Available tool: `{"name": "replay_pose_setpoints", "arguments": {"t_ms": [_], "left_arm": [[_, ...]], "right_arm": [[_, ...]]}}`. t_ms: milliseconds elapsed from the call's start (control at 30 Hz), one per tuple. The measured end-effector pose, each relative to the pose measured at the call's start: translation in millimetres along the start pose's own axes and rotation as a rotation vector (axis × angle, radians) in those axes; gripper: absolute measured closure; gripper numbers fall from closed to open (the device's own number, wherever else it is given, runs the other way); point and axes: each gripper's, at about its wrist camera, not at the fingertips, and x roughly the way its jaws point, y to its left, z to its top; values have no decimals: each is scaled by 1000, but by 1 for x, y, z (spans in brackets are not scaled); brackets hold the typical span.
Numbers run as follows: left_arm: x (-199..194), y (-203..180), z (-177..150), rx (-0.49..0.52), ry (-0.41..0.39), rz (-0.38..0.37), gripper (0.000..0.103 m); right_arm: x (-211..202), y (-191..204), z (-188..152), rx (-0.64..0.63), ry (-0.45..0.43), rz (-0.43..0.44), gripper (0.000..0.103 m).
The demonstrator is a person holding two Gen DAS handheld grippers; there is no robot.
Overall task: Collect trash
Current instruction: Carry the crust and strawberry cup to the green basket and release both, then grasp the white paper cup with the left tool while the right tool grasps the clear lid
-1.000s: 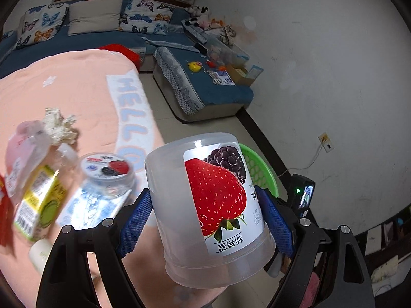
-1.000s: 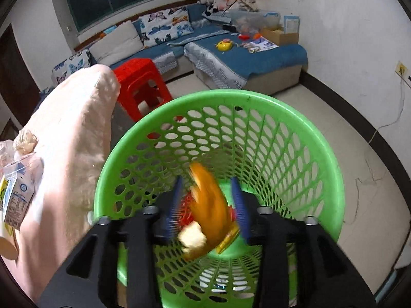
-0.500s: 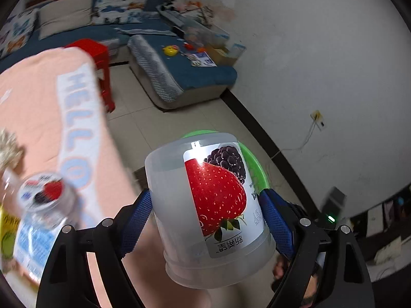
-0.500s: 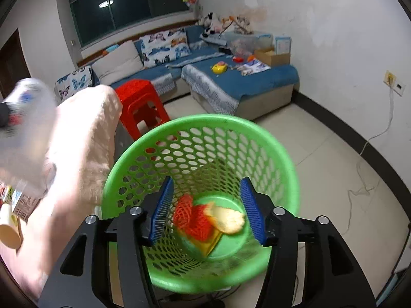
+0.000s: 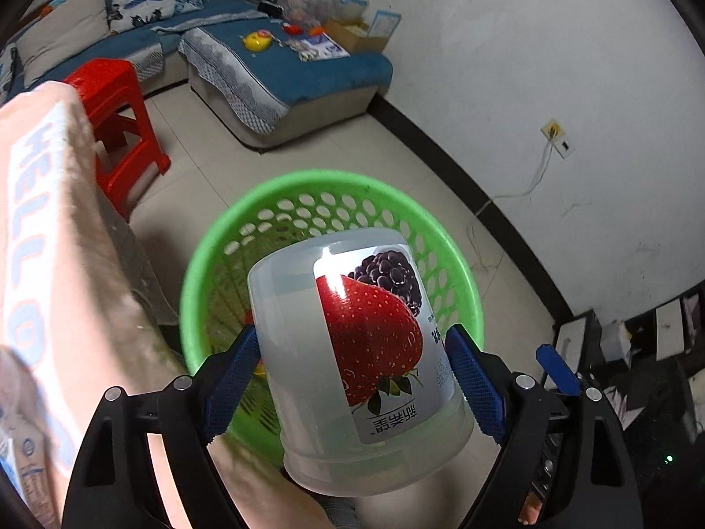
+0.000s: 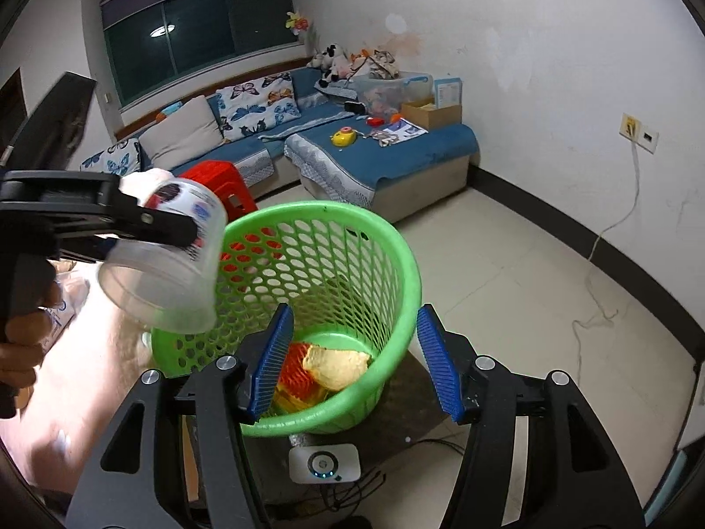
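Note:
My left gripper (image 5: 352,379) is shut on a translucent plastic cup (image 5: 352,352) with a strawberry label, held mouth toward the camera above the green perforated basket (image 5: 335,180). In the right wrist view the same cup (image 6: 172,264) hangs at the basket's (image 6: 387,238) left rim, clamped by the left gripper (image 6: 145,225). My right gripper (image 6: 352,361) hovers over the basket's near side, its jaws opening with nothing between them. Orange, yellow and red trash (image 6: 326,366) lies on the basket floor.
A table under a pink cloth (image 5: 53,264) stands left of the basket, with a carton (image 5: 26,463) near its edge. Beyond are a red stool (image 5: 119,101), a blue sofa (image 5: 282,66) and the white wall. A small white device (image 6: 324,463) sits on the floor by the basket.
The left gripper carried the cup from over the table to above the basket. The right gripper opened, dropped its orange trash into the basket and pulled back upward.

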Motion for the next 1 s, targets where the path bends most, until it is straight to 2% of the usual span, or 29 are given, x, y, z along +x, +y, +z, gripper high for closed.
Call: {"name": "replay_pose_setpoints", "arguments": {"t_ms": [167, 267, 333, 600, 800, 1000], "left_arm": [[18, 0, -1, -1, 40, 11, 18], [16, 2, -4, -9, 30, 1, 16], [11, 3, -6, -9, 22, 23, 16], [-60, 17, -34, 2, -98, 28, 17], [-121, 41, -78, -4, -190, 100, 17], [-175, 81, -123, -58, -258, 179, 17]], "right_arm": [[2, -4, -8, 11, 11, -2, 44], [0, -7, -11, 22, 12, -1, 44], [-4, -7, -11, 24, 8, 0, 44], [-29, 21, -8, -17, -12, 48, 42], [-48, 60, -6, -57, -28, 124, 38], [-59, 107, -8, -109, -23, 203, 36]]}}
